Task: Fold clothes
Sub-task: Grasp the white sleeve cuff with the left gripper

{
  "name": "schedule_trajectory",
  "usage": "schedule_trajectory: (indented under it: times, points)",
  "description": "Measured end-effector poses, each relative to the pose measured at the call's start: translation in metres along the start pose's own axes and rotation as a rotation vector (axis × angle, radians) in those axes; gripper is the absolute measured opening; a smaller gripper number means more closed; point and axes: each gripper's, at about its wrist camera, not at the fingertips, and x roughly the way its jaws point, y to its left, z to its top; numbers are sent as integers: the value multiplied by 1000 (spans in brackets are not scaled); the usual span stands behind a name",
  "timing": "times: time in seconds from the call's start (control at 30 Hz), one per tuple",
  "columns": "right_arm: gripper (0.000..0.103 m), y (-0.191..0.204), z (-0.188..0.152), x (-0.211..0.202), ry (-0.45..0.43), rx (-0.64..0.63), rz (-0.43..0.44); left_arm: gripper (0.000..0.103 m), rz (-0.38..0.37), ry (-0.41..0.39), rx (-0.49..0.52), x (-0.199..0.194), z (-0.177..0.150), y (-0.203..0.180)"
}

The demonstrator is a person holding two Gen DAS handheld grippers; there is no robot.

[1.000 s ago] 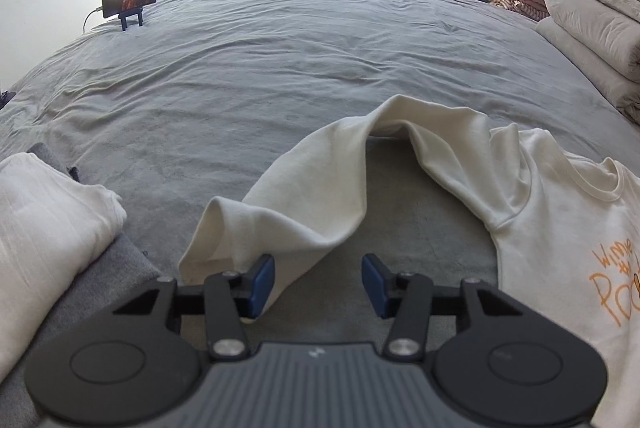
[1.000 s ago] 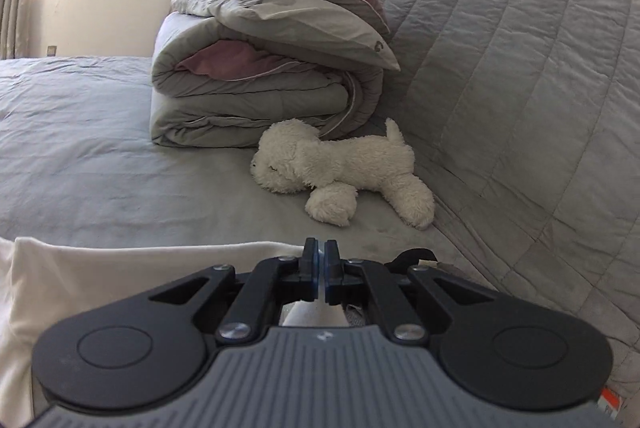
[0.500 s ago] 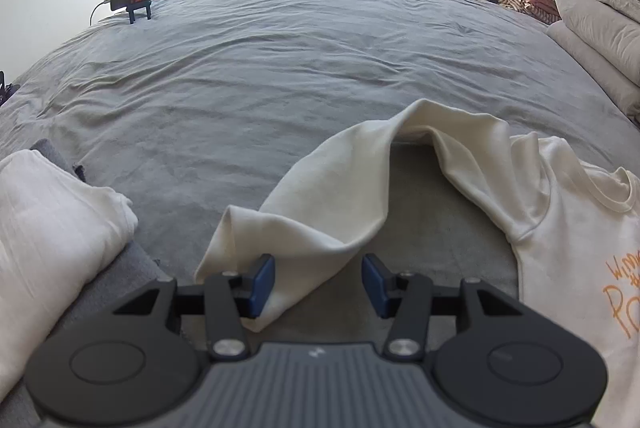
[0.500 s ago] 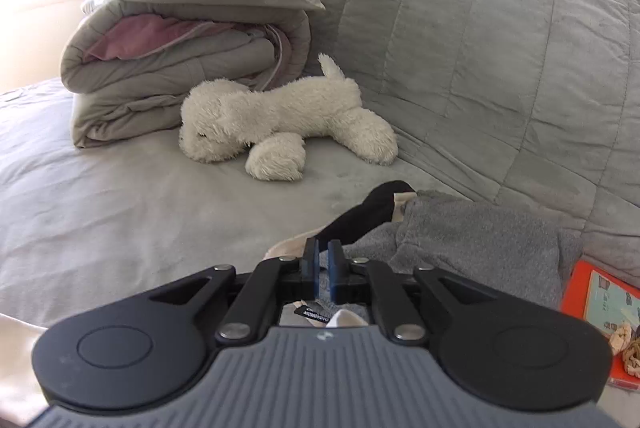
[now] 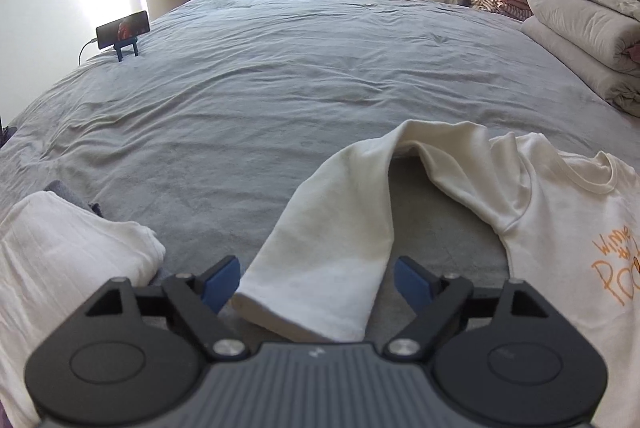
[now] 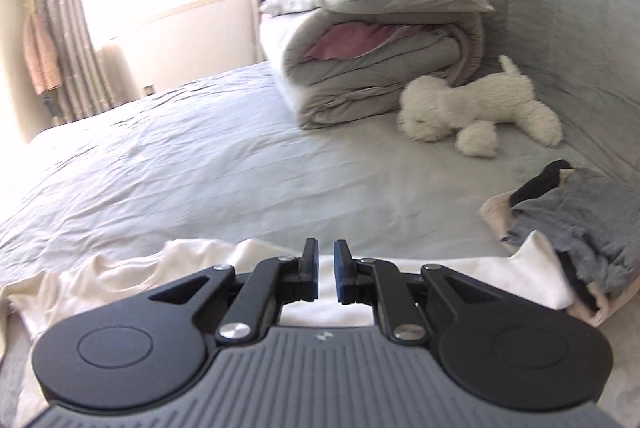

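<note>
Cream sleeve (image 5: 332, 240) cuff hidden (behind left tool (image 5: 318, 282)).

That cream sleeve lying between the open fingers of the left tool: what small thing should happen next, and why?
Probably close the left gripper on the sleeve. Its blue fingers stand wide apart on either side of the cuff, which already lies between them, ungripped. The sleeve bends out away from the shirt, so it likely has to be gripped before it can be folded across.

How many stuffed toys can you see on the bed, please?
1: a white stuffed dog lies on the bed beside the folded duvet, near the headboard. Others could be hidden behind the bedding.
</note>
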Motion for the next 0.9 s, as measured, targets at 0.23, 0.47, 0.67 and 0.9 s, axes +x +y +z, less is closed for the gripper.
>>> schedule_trajectory:
  times: [0.23,0.47,0.67,0.9]
  points:
    - [13,57,-53,23,155,-98,130,87,55,-69,362,-6,-25,-14]
    - [13,66,-68,33,184,-162,136,92,-60,-96,542,-16,-42,-26]
    - [13,64,-72,33,187,-159,128,88,-34,-90,556,-4,-44,-30]
    - [13,69,-75,32,181,-191,124,5,-22,-104,433,-9,-26,-16]
